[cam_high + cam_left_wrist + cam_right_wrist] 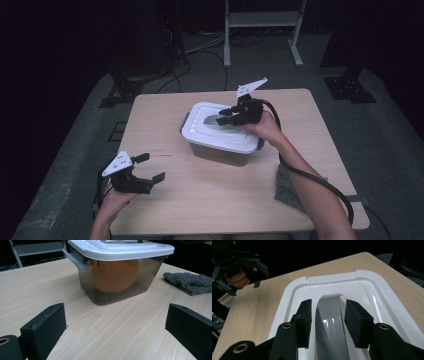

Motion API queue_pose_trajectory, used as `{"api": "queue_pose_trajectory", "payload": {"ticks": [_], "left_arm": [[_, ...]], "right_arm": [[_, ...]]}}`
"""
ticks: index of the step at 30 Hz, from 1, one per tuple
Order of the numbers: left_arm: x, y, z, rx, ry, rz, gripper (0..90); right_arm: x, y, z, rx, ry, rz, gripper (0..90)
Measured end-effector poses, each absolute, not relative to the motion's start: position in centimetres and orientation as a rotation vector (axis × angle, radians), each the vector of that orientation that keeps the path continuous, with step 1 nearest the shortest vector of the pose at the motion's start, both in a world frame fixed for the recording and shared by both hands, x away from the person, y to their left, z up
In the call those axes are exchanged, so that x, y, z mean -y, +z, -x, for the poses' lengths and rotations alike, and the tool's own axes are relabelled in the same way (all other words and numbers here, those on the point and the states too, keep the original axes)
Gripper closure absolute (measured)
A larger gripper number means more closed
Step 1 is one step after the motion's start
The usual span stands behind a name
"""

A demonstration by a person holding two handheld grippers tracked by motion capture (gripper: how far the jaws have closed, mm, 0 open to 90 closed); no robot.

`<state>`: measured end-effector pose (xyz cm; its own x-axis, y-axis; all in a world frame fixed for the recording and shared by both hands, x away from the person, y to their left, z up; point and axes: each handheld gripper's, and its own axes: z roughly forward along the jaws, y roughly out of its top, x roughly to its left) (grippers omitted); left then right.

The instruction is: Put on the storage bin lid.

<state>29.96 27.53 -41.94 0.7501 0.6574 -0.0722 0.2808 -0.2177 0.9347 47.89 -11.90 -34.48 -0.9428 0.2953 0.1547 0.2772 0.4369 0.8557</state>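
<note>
Centrally in the high view, a smoky translucent plastic storage box [220, 150] sits on the pale wood-grain table [200, 195], capped by a white rectangular snap-on lid [200, 131] with a grey arched handle [212, 120] along its middle. Over that lid, just right of the frame's centre, the right gripper [226, 113] is held in the person's right hand [265, 127]. In the right gripper view its two black jaws stand one on each side of the grey handle [329, 320], narrowly parted with a thin gap showing at either side, so they straddle the strap without pressing it. At the lower left of the high view, the left gripper [151, 167] hangs over bare tabletop, well apart from the box, its jaws spread wide around nothing. Through the box's tinted wall in the left gripper view a round orange object [115, 275] shows, and a grey knitted cloth [190, 282] lies on the table at the right edge.
</note>
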Motion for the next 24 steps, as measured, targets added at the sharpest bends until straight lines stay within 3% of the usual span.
{"api": "queue_pose_trajectory", "payload": {"ticks": [24], "left_arm": [[-27.3, -42.2, -29.8, -0.729, 0.41, -1.822, 2.7]], "right_arm": [[18.8, -32.7, -44.3, -2.563, 1.599, -0.587, 46.8]]}}
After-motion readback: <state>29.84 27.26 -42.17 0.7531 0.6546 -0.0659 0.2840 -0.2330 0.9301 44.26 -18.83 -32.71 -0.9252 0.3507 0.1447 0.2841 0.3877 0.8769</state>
